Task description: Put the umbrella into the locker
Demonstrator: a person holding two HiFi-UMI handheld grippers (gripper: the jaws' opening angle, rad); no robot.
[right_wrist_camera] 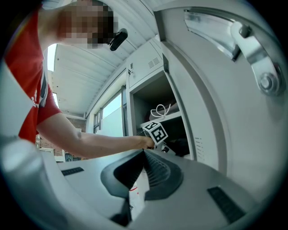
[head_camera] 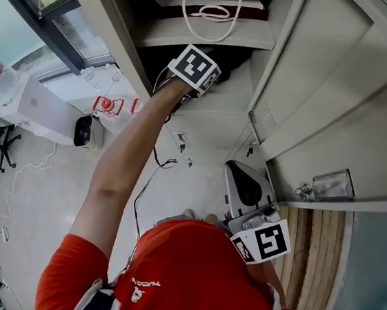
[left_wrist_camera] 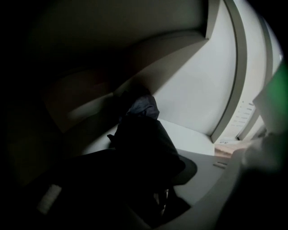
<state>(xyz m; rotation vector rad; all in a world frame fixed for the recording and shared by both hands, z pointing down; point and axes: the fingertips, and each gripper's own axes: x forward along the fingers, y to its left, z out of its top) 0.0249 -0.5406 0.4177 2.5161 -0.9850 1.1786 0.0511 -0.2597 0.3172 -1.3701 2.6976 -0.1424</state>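
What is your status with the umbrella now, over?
Left gripper jaws shut on dark folded umbrella, inside open grey metal locker. Right gripper shut, empty, outside. No obstacle seen.

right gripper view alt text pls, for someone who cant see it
A person in a red shirt reaches the left gripper, holding a dark umbrella, into an open locker below a shelf with a white cord on it. In front, the right gripper's jaws are together and empty.

— Where does the head view look from?
— Above the person, steeply down at the open locker.
— The gripper views?
— The left sits close inside it, dark. The right stands back, level, sharing that locker.
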